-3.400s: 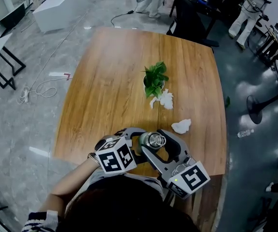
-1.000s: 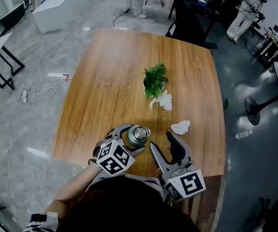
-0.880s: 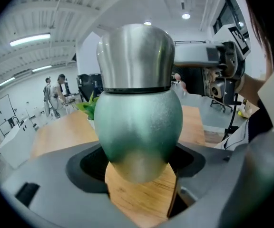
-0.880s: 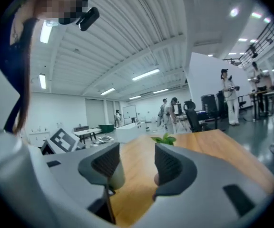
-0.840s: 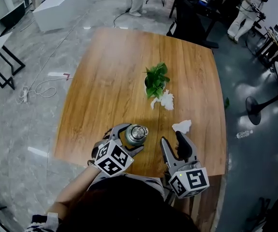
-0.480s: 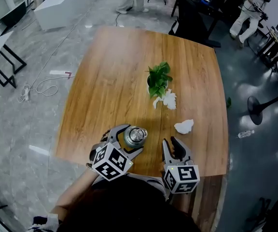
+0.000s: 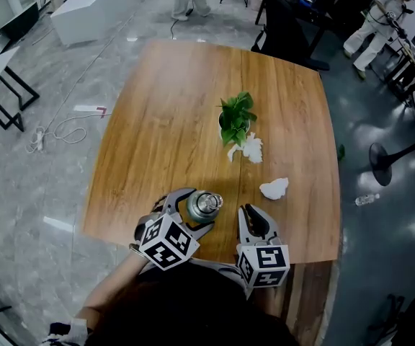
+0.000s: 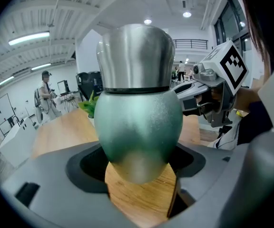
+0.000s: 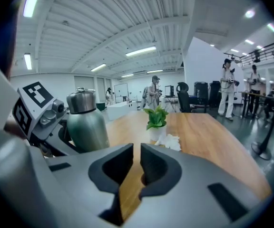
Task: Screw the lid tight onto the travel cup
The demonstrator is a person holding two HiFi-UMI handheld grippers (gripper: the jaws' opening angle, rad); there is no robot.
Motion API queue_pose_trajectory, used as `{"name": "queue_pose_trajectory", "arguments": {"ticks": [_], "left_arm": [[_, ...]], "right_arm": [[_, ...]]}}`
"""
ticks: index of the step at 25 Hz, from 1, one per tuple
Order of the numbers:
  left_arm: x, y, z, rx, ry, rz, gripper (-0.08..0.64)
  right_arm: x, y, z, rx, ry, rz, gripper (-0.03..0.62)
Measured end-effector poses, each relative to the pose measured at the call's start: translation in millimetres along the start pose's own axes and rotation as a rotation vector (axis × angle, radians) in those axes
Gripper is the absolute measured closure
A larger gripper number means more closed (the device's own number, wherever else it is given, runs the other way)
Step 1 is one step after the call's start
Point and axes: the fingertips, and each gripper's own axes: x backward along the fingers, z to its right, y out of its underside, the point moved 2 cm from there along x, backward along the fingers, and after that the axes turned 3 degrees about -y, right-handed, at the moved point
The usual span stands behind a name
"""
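A green travel cup (image 7: 197, 213) with a steel lid (image 7: 209, 202) stands upright on the wooden table (image 7: 164, 121) near its front edge. My left gripper (image 7: 197, 210) is shut on the cup's body; in the left gripper view the cup (image 8: 139, 113) fills the gap between the jaws, with the lid (image 8: 136, 56) seated on top. To the right of the cup, my right gripper (image 7: 254, 217) is apart from it. Its jaws have just been closing and now stand shut with nothing between them (image 9: 137, 163). The right gripper view shows the cup (image 9: 85, 127) at left.
A small potted plant (image 7: 234, 121) stands mid-table with a crumpled tissue (image 7: 249, 148) beside it. Another tissue wad (image 7: 274, 188) lies just beyond the right gripper. The table's front edge runs right under both grippers. People and office chairs stand past the far edge.
The right gripper has come off the lid, dropped down to the right of the cup and closed its jaws. The left gripper and cup have stayed put.
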Motion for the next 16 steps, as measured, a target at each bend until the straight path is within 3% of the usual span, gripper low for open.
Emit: {"name": "queue_pose_trajectory", "arguments": {"ticks": [16], "left_arm": [[0.3,-2.6,5.3,-0.007,0.016,-0.001,0.175]], "right_arm": [[1.4,1.5,0.2,0.006,-0.003,-0.014,0.541]]}}
